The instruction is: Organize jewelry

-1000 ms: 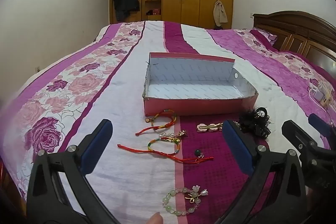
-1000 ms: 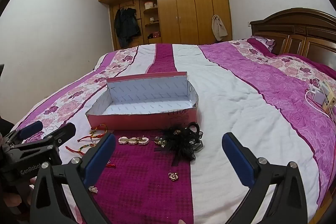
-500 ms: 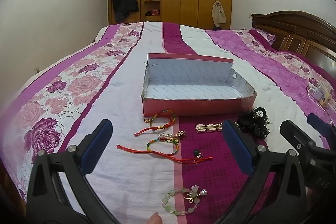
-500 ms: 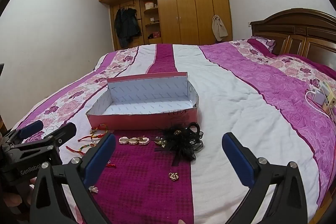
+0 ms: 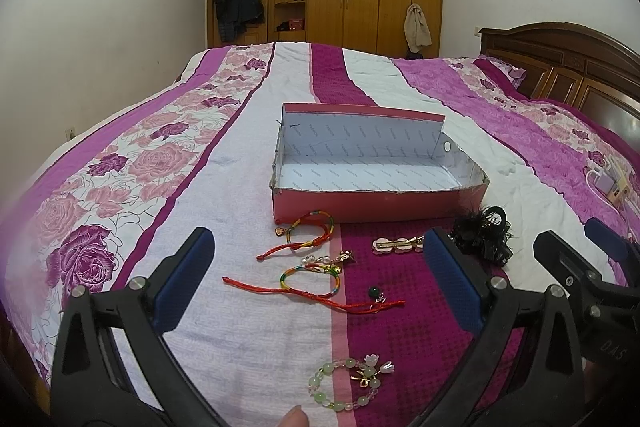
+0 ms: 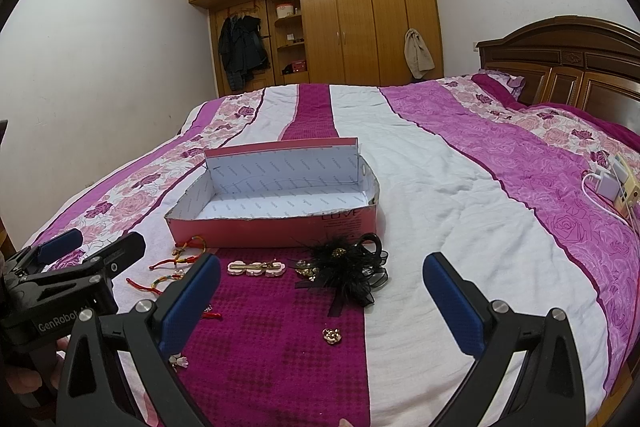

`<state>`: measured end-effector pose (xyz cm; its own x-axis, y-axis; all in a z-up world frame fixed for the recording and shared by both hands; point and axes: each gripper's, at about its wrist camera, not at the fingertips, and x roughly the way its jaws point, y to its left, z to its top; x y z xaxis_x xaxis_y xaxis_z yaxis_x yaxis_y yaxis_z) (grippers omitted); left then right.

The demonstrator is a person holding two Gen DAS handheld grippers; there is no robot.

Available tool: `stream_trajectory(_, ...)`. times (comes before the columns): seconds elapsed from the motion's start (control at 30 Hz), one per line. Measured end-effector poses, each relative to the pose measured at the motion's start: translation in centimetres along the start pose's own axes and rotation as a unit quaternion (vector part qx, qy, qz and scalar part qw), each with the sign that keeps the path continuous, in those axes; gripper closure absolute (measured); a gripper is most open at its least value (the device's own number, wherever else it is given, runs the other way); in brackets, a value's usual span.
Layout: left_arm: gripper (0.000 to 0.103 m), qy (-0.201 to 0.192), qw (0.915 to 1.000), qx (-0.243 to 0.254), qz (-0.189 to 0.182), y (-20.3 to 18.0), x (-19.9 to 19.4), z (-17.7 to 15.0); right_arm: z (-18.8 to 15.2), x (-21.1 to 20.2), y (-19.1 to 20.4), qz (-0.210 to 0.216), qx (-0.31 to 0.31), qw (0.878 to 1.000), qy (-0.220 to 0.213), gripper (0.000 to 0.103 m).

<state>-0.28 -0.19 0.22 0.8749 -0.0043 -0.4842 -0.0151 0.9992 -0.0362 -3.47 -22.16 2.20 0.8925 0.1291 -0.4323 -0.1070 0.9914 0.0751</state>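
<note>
An empty pink cardboard box (image 5: pixel 380 205) (image 6: pixel 276 233) stands on the bed. In front of it lie two red cord bracelets (image 5: pixel 306 231) (image 5: pixel 316 279), a pink hair clip (image 5: pixel 396 245) (image 6: pixel 256 269), a black feathered hair piece (image 5: pixel 482 237) (image 6: pixel 348 265), a green bead bracelet (image 5: pixel 348 385) and a small gold flower brooch (image 6: pixel 332 335). My left gripper (image 5: pixel 320 283) is open and empty above the bracelets. My right gripper (image 6: pixel 320 295) is open and empty above the black hair piece and brooch.
The bed has a purple, white and floral cover (image 5: pixel 160 163). A white charger and power strip (image 6: pixel 616 185) lie at the right. A wooden headboard (image 6: pixel 568 59) stands at the right and a wardrobe (image 6: pixel 352 31) at the far wall.
The left wrist view has shifted slightly, so the box and jewelry sit a little lower and nearer. Both grippers stay open and empty.
</note>
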Motion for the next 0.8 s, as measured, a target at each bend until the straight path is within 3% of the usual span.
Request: stream_trajectory(0.8, 0.005, -0.004, 1.0, -0.003, -0.001, -0.05, -0.25, 0.09, 0.03, -0.07, 0.09, 0.0, -0.002, 1.0, -0.002, 0.0)
